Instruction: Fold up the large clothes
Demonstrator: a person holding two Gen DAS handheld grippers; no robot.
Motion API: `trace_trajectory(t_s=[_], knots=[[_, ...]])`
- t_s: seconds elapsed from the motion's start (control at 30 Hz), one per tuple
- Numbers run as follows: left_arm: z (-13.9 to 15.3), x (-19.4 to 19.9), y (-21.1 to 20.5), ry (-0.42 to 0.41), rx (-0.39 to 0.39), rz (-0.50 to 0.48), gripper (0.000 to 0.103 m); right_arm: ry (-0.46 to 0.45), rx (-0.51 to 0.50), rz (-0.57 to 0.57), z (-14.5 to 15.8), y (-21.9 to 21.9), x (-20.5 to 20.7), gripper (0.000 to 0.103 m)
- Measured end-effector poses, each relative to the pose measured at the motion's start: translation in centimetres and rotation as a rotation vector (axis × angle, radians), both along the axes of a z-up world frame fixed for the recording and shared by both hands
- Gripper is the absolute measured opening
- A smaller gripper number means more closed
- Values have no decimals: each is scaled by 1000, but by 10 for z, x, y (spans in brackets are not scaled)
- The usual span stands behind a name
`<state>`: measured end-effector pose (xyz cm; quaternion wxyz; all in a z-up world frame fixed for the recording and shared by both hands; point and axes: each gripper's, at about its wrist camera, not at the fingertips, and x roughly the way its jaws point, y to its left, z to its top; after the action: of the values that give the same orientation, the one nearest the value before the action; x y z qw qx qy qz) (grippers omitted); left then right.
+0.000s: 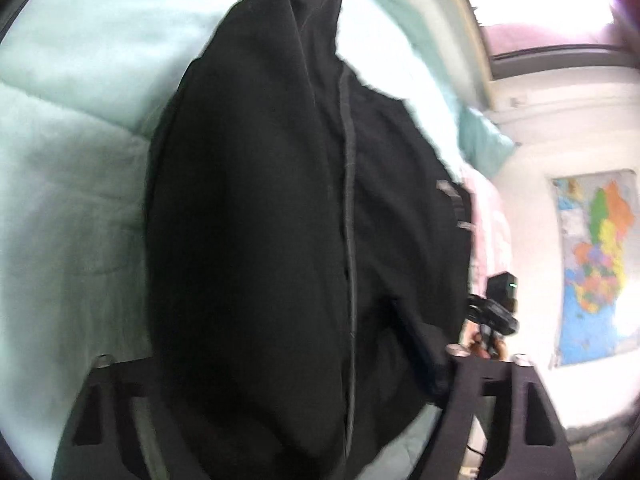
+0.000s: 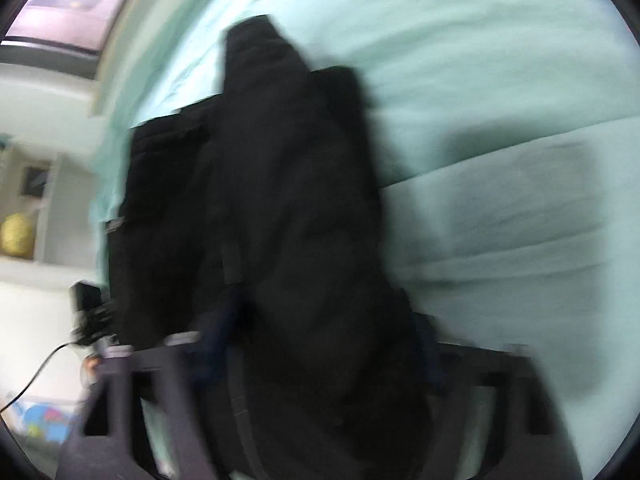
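Left wrist view, black garment (image 1: 260, 220) over mint bedding (image 1: 60, 160), no legible writing

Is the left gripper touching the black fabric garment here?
Touching. In the left wrist view, the black fabric garment runs down between the left gripper fingers, covering their inner sides with no gap showing.
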<state>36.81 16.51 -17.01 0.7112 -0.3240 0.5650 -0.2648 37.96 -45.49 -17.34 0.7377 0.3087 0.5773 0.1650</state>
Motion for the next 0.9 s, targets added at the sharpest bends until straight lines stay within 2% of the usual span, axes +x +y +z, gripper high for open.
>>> trace_trajectory(t_s=[0.1,0.2,0.27,0.3,0.37,0.4,0.43,0.53,0.73,0.9], knots=[[-2,0,9,20,-67,13,72,-8,-16,48,4,3,-3,61],[-19,6,2,55,-27,-1,72,25,24,53,-6,3,3,67],[-40,12,-2,96,-68,28,82,43,62,55,-19,7,13,72],[-47,13,-2,118,-103,57,84,48,83,57,-24,10,17,74],[-44,11,-4,115,-101,77,84,48,110,50,-32,16,22,74],[-39,8,-6,97,-82,75,79,34,112,42,-31,19,21,68],[-30,4,-11,71,-66,70,67,14,112,40,-27,21,19,59],[4,-13,-16,4,-57,84,45,-45,117,31,-8,17,5,44],[84,-63,-44,-144,-52,57,41,-183,81,62,59,45,-37,40],[132,-117,-61,-209,-47,33,41,-241,33,106,112,61,-82,40]])
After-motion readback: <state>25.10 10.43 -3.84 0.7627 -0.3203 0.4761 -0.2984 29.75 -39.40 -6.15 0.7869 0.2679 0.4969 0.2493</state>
